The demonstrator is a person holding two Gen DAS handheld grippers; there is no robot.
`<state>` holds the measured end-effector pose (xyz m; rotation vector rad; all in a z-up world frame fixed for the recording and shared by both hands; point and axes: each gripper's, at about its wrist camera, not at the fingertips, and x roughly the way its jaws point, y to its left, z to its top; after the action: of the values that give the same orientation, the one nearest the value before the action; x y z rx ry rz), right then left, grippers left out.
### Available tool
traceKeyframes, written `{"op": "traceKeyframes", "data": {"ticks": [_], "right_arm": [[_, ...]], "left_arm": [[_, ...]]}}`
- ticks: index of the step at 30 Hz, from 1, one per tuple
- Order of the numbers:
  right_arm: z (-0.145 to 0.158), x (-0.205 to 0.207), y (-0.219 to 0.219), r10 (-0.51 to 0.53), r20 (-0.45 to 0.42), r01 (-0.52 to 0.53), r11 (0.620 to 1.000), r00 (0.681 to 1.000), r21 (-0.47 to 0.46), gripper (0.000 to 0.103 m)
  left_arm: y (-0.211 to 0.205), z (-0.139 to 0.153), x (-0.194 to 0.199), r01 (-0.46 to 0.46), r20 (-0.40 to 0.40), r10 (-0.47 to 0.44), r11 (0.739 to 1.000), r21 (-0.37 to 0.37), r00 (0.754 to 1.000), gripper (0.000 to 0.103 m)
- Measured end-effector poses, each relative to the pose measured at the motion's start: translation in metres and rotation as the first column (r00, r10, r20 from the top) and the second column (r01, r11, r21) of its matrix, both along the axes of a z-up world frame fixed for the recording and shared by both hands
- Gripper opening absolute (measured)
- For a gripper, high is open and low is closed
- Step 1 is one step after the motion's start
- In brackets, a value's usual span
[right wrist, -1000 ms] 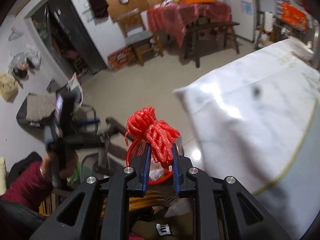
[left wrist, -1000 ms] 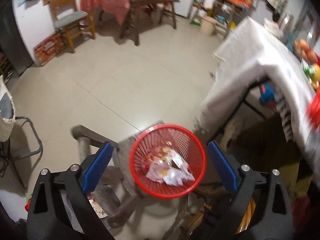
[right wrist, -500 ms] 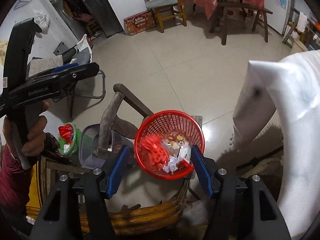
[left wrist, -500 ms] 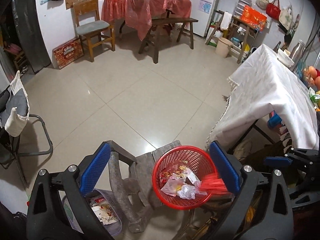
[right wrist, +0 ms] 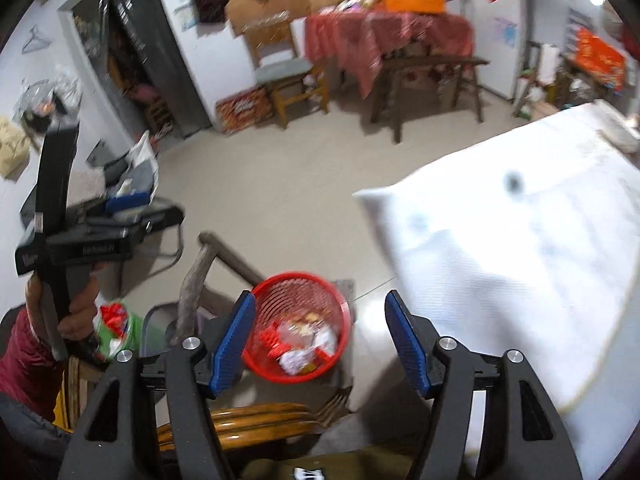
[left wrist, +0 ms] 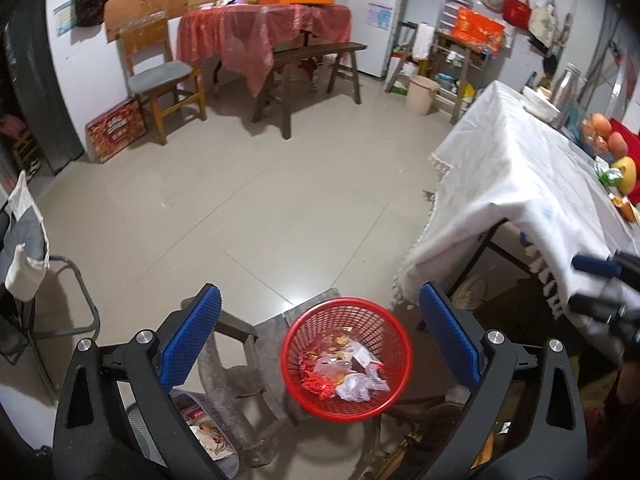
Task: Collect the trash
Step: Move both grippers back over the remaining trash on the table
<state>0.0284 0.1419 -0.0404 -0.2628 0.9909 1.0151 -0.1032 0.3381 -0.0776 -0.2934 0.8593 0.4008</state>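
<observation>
A red mesh basket (left wrist: 346, 301) stands on a grey wooden stool (left wrist: 270, 344) and holds crumpled wrappers (left wrist: 360, 386) and a red foam net (left wrist: 318, 385). My left gripper (left wrist: 320, 292) hangs open above and in front of the basket with nothing between its pads. In the right wrist view the basket (right wrist: 297, 277) lies below my right gripper (right wrist: 321, 299), whose jaws are opening and hold nothing; the foam net (right wrist: 272, 338) rests inside the basket. A hand holds the left gripper (right wrist: 100, 232) up at the left.
A table under a white cloth (left wrist: 500, 184) stands close on the right, with fruit at its far end. A grey mesh bin (left wrist: 208, 432) with scraps sits left of the stool, beside a green bag (right wrist: 116, 328). A folding chair (left wrist: 32, 248) is at the left edge.
My right gripper was shut on the red foam net; its jaws have spread and the net now lies in the basket. The left gripper has risen, so the basket looks smaller.
</observation>
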Motion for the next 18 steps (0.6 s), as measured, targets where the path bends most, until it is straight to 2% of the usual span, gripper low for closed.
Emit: {"op": "traceKeyframes", "data": {"ticks": [6, 8, 10, 14, 18], "right_arm": [[0.025, 0.021, -0.059, -0.141, 0.046, 0.137, 0.987, 0.989, 0.082, 0.078], [0.031, 0.027, -0.083, -0.199, 0.065, 0.191, 0.976, 0.978, 0.103, 0.084], [0.034, 0.032, -0.103, -0.244, 0.079, 0.234, 0.965, 0.966, 0.118, 0.086], [0.040, 0.045, -0.156, -0.363, 0.123, 0.345, 0.928, 0.924, 0.142, 0.091], [0.040, 0.062, -0.218, -0.490, 0.133, 0.468, 0.868, 0.862, 0.166, 0.092]], "left_arm": [[-0.033, 0.014, 0.014, 0.079, 0.019, -0.080, 0.996, 0.032, 0.997, 0.096], [-0.044, 0.019, 0.019, 0.105, 0.030, -0.106, 0.994, 0.038, 0.994, 0.096], [-0.059, 0.024, 0.026, 0.137, 0.044, -0.139, 0.990, 0.043, 0.989, 0.096], [-0.094, 0.032, 0.047, 0.216, 0.061, -0.219, 0.975, 0.057, 0.974, 0.096], [-0.132, 0.034, 0.071, 0.291, 0.083, -0.294, 0.956, 0.046, 0.952, 0.096]]}}
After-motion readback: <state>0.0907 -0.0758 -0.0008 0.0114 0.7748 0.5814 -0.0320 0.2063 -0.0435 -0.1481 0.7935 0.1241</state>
